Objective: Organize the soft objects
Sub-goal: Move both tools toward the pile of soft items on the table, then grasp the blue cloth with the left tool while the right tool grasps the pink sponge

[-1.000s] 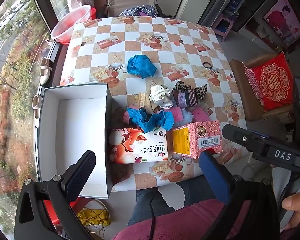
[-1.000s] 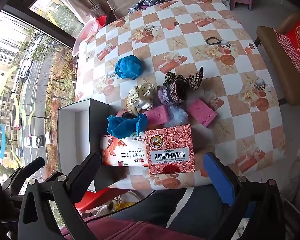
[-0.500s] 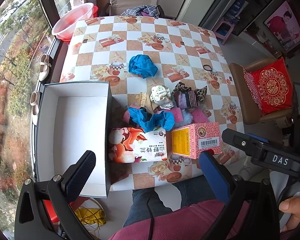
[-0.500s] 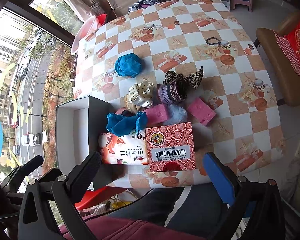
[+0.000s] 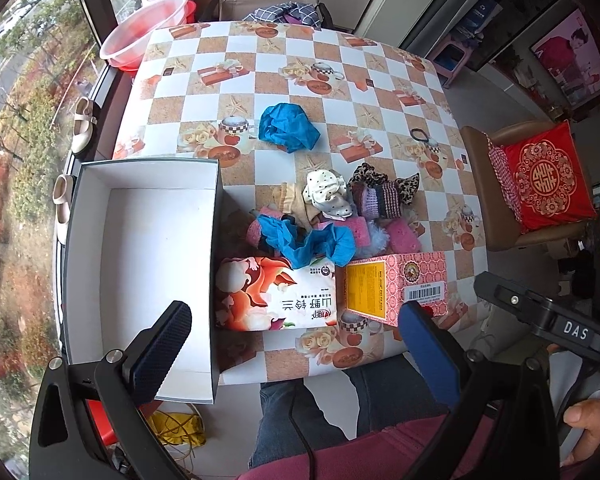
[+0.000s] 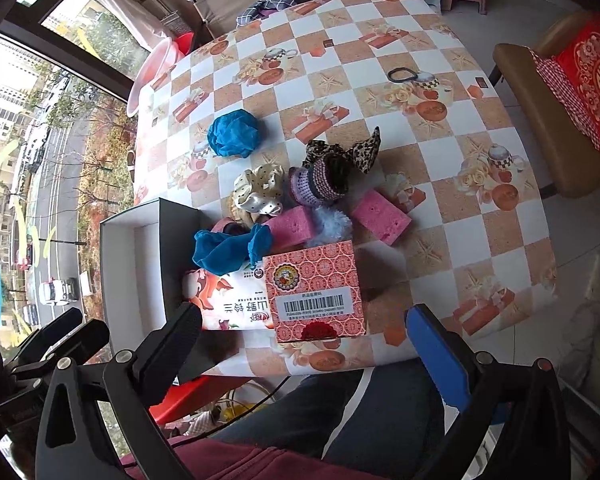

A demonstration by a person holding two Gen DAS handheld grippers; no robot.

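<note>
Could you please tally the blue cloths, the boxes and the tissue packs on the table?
Blue cloths: 2
Boxes: 2
Tissue pack: 1
Total: 5

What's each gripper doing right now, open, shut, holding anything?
Left gripper: open, holding nothing.
Right gripper: open, holding nothing.

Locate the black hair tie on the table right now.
The hair tie lies alone on the far right part of the table, beyond the leopard scrunchie, on the side nearest the chair; the left view shows it too.
</note>
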